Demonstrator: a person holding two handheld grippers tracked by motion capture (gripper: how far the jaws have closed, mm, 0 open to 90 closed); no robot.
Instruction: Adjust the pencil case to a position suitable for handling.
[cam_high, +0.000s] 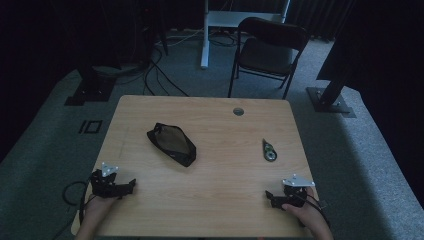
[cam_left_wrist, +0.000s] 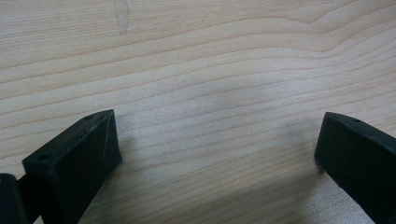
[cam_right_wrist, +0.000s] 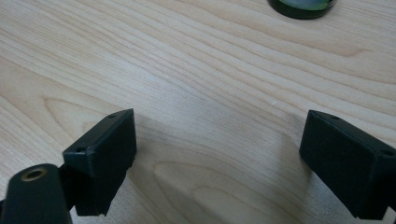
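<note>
The black pouch (cam_high: 171, 144) lies unzipped left of the table's middle, well apart from both grippers. The left gripper (cam_left_wrist: 217, 140) has its jaws spread wide over bare wood near the table's (cam_high: 210, 200) front left corner; the right gripper (cam_right_wrist: 219, 140), likewise wide and empty, sits front right, near a small dark green tool (cam_high: 269, 150).

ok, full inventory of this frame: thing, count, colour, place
table: 1, light wood, centre; round cable hole near far edge
pouch: 1, black, table left of centre
small tool: 1, dark green-black, table right side, type unclear
folding chair: 1, black, floor beyond table
stand bases: 2, black, floor either side
cables: several, black, floor far left
left gripper: 1, black, near-left, jaws open, empty
right gripper: 1, black, near-right, jaws open, empty
hands: 2, bottom edge
</note>
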